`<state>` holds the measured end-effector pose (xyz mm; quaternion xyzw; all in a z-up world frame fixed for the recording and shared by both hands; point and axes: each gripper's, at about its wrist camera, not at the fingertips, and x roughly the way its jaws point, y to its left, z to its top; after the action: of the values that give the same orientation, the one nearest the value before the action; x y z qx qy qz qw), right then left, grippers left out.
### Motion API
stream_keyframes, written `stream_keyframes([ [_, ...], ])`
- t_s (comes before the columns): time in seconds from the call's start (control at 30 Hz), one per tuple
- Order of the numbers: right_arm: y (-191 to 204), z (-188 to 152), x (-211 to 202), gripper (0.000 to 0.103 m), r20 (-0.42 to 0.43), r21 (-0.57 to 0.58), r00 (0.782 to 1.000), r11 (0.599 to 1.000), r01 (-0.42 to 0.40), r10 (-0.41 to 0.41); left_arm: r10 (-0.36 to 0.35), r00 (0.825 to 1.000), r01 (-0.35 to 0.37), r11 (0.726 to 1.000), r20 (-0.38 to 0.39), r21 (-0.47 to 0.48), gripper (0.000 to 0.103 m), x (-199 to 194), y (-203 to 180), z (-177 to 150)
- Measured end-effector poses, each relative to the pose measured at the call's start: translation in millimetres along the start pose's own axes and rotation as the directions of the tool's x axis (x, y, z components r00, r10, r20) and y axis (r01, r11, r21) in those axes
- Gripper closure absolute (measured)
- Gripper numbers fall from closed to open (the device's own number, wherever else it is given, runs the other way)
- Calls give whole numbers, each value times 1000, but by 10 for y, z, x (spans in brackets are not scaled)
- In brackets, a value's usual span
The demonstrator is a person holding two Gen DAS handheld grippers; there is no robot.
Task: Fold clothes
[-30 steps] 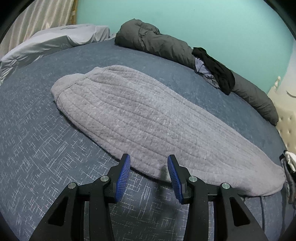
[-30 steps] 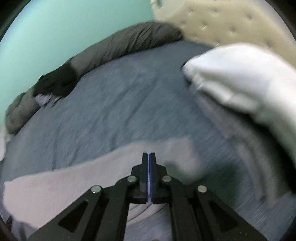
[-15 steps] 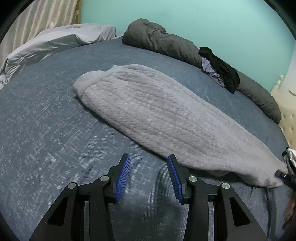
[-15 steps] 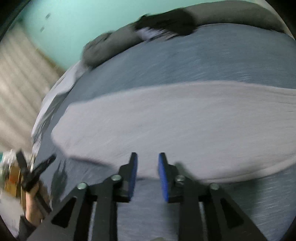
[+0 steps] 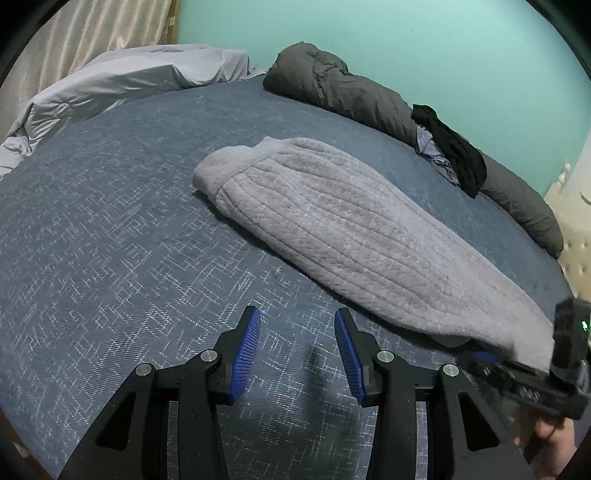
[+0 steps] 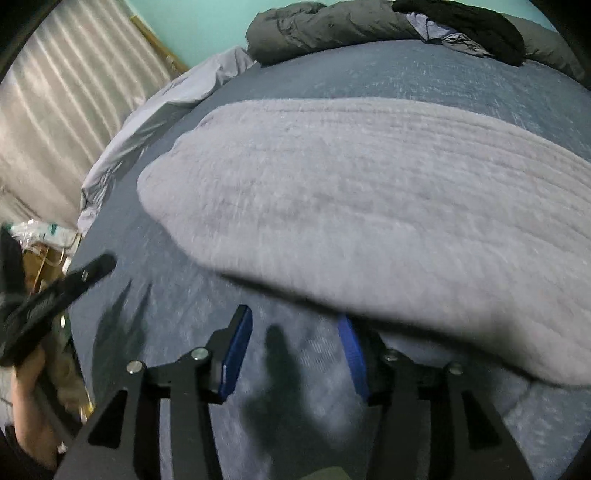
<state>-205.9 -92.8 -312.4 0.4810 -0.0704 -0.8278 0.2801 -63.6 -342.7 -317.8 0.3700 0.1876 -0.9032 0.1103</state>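
Curtain: we've got a pale striped curtain (image 5: 92, 33) at the far left, behind the bed.
Sheet: a light grey sheet (image 5: 122, 81) is bunched up along the bed's left edge, right under that curtain.
Bed: blue cover with a white crosshatch pattern (image 5: 110, 229); everything sits on it.
Left tool: our left tool (image 5: 297, 354) hangs over bare cover with its blue pads spread wide, nothing between them. The right-wrist view also catches it at the far left (image 6: 74, 280), blurry, with a hand (image 6: 27, 373) around its handle.
Garment: the grey ribbed garment (image 5: 343, 229) lies flat and long, running from mid-bed toward the right. Its hemmed end points at the sheet, and its near edge is just ahead and right of the left tool, not touching.
Duvet: a dark grey rolled duvet (image 5: 332, 85) lies along the teal wall (image 5: 406, 40), well apart from the garment.
Black clothes: a black piece (image 5: 454, 151) is draped over the duvet, with something bluish-grey (image 5: 428, 144) tucked under it.
Right tool: our right tool (image 6: 295, 354) is spread open too, at the garment's near edge. The right pad (image 6: 352, 354) sits under the overhanging edge of the fabric, the left pad (image 6: 236, 354) over bare cover. Not pinching anything that we can see. In the left-wrist view it's a blurry black shape at the garment's right end (image 5: 532, 376).
Headboard: a cream tufted headboard (image 5: 576, 240) peeks in at the far right.
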Motion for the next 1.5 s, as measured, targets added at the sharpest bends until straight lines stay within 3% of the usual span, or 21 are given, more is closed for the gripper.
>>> stream_keyframes([
  [0.1, 29, 85, 68, 57, 26, 4, 1000, 1000, 2, -2, -5, 1000, 5, 1000, 0, 3, 58, -11, -4, 2],
  [0.13, 47, 94, 69, 75, 36, -3, 999, 1000, -1, 1, -6, 1000, 6, 1000, 0, 1, 58, -16, -4, 3],
  [0.17, 69, 102, 69, 86, 47, -14, 999, 1000, -3, 3, -7, 1000, 7, 1000, 1, 0, 57, -22, -2, 6],
  [0.23, 117, 94, 55, 97, 66, -41, 998, 999, -11, 14, -8, 1000, 8, 1000, 3, 1, 57, -33, 5, 12],
  [0.47, 214, -277, -50, 98, -17, -199, 999, 979, -49, 46, -13, 1000, 13, 1000, -9, -8, 57, -22, 29, 17],
  [0.73, 196, -361, -72, 98, -35, -199, 998, 979, -54, 48, -44, 998, 43, 998, -48, -35, 49, 153, 30, 41],
  [0.87, 210, -323, -7, 92, -77, -151, 997, 988, -36, 25, -38, 998, 36, 998, -49, -52, 49, 229, 80, 84],
  [1.0, 203, -362, -264, 91, -99, -191, 993, 978, -79, 61, -18, 999, 16, 998, -36, -59, 49, 262, 128, 103],
  [1.07, 172, -310, -485, 91, -73, -213, 993, 972, -102, 88, -3, 1000, 1, 998, -29, -59, 49, 282, 146, 114],
  [1.17, 55, -36, -679, 89, -21, -217, 998, 974, -63, 60, 7, 1000, -9, 998, -24, -64, 49, 318, 155, 120],
  [1.2, 11, 73, -708, 78, -7, -213, 999, 976, -53, 53, 12, 1000, -14, 998, -20, -62, 49, 327, 150, 121],
  [1.23, -29, 214, -692, 52, 2, -215, 999, 976, -40, 42, 16, 1000, -17, 998, -16, -60, 49, 330, 144, 117],
  [1.27, -66, 362, -665, 39, 10, -218, 1000, 976, -26, 29, 19, 1000, -20, 998, -12, -58, 49, 334, 136, 114],
  [1.3, -96, 492, -605, 33, 6, -220, 1000, 975, -13, 15, 22, 1000, -23, 998, -9, -54, 49, 338, 129, 111],
  [1.5, -164, 1109, -107, 34, -46, -307, 994, 948, 83, -102, 33, 999, -34, 998, -12, -57, 49, 392, 148, 47],
])
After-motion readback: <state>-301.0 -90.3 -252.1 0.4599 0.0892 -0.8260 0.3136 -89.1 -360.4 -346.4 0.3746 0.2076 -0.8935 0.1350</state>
